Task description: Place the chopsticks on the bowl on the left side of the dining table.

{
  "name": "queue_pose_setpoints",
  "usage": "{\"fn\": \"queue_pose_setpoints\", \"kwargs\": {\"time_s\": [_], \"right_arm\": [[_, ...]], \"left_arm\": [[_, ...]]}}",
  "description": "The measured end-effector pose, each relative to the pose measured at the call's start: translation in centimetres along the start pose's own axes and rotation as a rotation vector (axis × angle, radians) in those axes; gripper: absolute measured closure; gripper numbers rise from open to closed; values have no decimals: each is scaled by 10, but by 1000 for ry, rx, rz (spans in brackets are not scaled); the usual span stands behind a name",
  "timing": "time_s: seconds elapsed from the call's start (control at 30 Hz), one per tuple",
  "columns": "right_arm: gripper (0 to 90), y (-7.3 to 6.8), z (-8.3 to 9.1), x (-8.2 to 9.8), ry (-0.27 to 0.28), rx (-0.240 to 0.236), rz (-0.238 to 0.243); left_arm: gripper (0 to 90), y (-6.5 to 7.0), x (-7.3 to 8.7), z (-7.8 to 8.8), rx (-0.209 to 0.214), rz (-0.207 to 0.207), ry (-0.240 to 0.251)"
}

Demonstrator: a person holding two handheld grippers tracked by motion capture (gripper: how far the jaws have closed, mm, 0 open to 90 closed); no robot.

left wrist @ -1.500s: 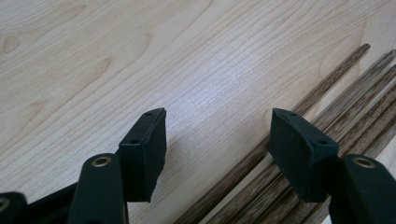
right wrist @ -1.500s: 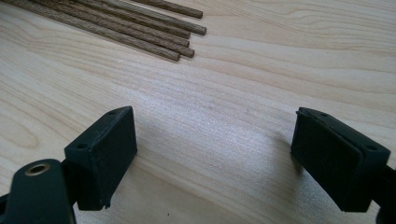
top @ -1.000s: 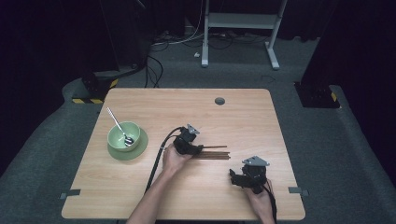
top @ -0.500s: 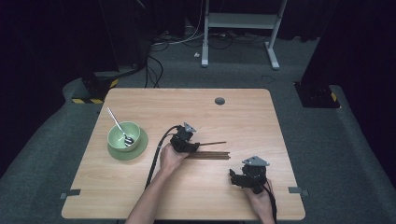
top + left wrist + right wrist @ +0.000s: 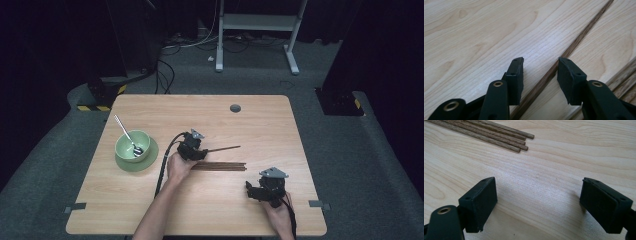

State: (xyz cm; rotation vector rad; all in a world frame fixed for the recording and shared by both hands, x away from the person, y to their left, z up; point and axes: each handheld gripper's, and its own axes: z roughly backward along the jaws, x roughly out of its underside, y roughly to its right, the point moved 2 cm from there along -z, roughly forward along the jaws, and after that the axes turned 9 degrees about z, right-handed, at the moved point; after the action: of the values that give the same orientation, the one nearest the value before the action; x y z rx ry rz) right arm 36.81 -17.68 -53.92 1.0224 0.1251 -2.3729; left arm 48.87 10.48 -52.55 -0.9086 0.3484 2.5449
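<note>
Dark room, pale wooden table (image 5: 150,210) under the lights. The left gripper (image 5: 540,72) is low over one thin dark wooden stick (image 5: 564,53) lying apart from the bundle of dark wooden sticks (image 5: 220,166); its jaws have just been closing, the stick between them, pads not yet touching. The right gripper (image 5: 537,202) rests wide open, empty. The risk, I'd say: the thin stick rolls or tips out as the pads meet.

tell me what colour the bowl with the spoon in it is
Pale green; the bowl sits on a matching green plate, best seen in the high view.
</note>
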Motion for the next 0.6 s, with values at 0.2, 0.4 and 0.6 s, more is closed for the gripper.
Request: {"fn": "queue_pose_setpoints", "kwargs": {"time_s": [0.2,0.4,0.6], "right_arm": [[139,0,0,0,0,0,-1],[139,0,0,0,0,0,-1],[139,0,0,0,0,0,0]], "left_arm": [[578,-4,-5,-1,6,-9,-27],[619,-5,-6,-1,9,-11,-26],[669,-9,-6,-1,6,-12,-22]]}}
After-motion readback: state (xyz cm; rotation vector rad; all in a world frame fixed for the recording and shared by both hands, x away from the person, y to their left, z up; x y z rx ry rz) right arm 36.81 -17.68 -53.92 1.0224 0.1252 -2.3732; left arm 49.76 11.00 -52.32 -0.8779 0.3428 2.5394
